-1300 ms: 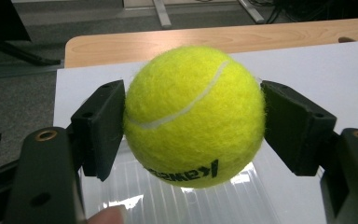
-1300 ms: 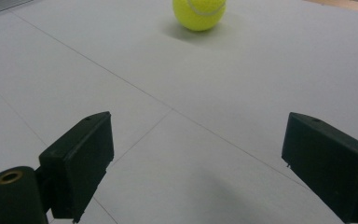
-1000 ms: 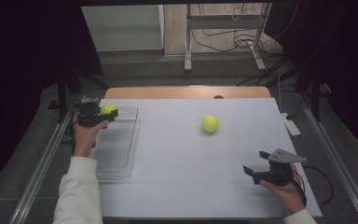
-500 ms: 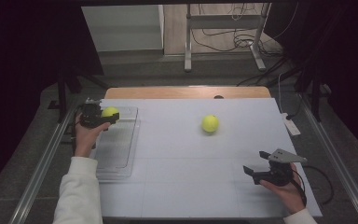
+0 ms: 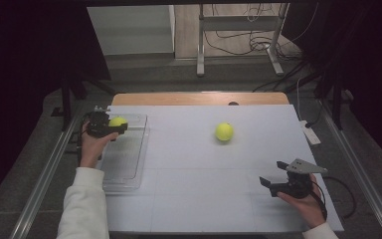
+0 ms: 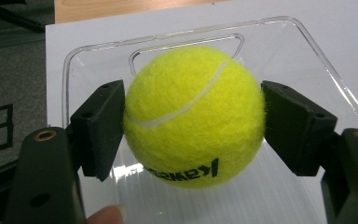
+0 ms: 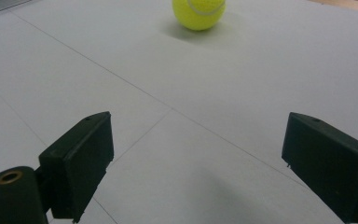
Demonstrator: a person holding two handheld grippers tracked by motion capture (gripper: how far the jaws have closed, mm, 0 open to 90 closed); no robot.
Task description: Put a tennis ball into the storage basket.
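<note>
My left gripper (image 5: 113,125) (image 6: 193,121) is shut on a yellow tennis ball (image 6: 193,116) (image 5: 117,121), both pads pressing its sides. It holds the ball above the far end of a clear plastic tray (image 5: 124,164) (image 6: 303,51) at the table's left. A second yellow tennis ball (image 5: 224,131) (image 7: 198,11) lies free on the white table top, right of centre. My right gripper (image 5: 272,174) (image 7: 196,163) hovers near the front right of the table, jaws wide open with nothing between them, pointing toward that free ball from a distance.
The white table top (image 5: 189,164) spreads between the tray and the right gripper. A small white object (image 5: 310,135) lies at the table's right edge. Metal rails run along both sides, and a cable (image 5: 338,189) trails from the right gripper.
The left hand with its ball has shifted only slightly over the tray's far end. The right gripper and the free ball have stayed put.
</note>
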